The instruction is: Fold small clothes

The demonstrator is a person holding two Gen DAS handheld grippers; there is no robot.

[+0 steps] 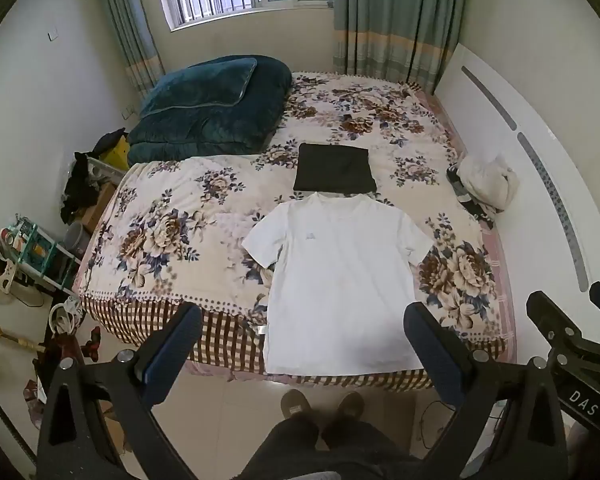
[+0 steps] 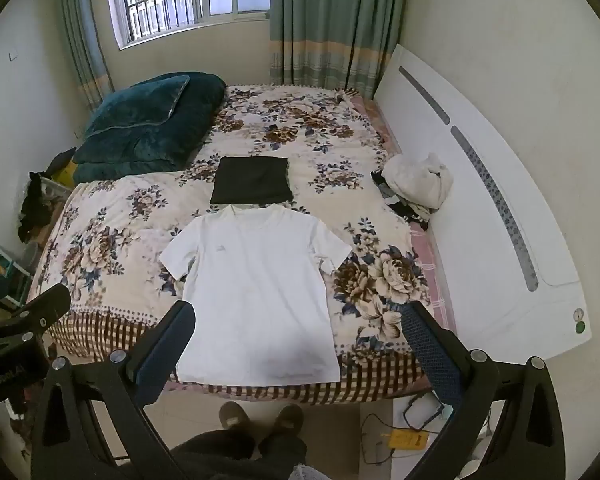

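Observation:
A white T-shirt (image 1: 340, 276) lies spread flat, front up, on the flowered bedspread (image 1: 172, 216), its hem at the near edge of the bed; it also shows in the right wrist view (image 2: 256, 292). A folded black garment (image 1: 334, 168) lies just beyond its collar, also in the right wrist view (image 2: 252, 180). My left gripper (image 1: 304, 320) is open and empty, held above the shirt's hem. My right gripper (image 2: 296, 320) is open and empty, above the hem's right part. Its body shows at the right edge of the left wrist view.
A folded teal quilt (image 1: 212, 108) lies at the bed's far left. A heap of white and dark clothes (image 1: 484, 184) lies by the white headboard (image 1: 540, 200) on the right. The person's feet (image 1: 320, 404) stand on the tiled floor. Clutter and a shelf (image 1: 32, 248) stand left of the bed.

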